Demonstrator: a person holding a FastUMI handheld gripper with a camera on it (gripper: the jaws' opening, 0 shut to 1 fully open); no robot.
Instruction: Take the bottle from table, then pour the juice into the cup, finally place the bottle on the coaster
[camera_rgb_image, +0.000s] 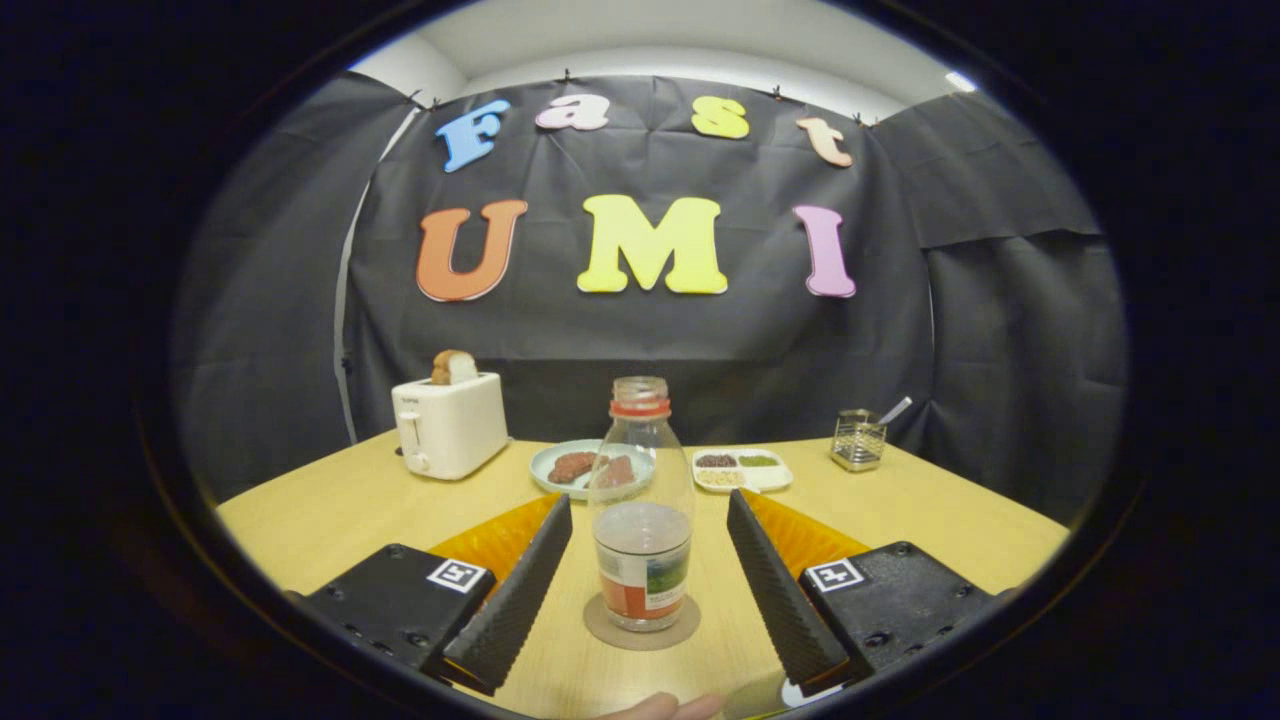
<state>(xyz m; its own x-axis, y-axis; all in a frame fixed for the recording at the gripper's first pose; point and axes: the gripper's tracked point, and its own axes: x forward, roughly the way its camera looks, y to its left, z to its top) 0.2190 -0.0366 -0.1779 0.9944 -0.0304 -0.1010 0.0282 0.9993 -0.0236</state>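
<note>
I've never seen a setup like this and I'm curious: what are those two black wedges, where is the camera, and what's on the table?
The camera rides on a hand-held two-finger gripper, looking forward along its ribbed black fingers. They are open and hold nothing. Between them a clear glass bottle with a red neck ring stands on a round brown coaster. Beyond it on the wooden table are a white toaster with bread, a pale plate of meat, a white divided dish and a wire basket.

white toaster (449, 425) with bread slice (453, 367) far left on table (320, 510); plate of meat (575, 467) mid-back; divided tray (742, 469) beside it; wire holder (859, 440) far right.
</note>
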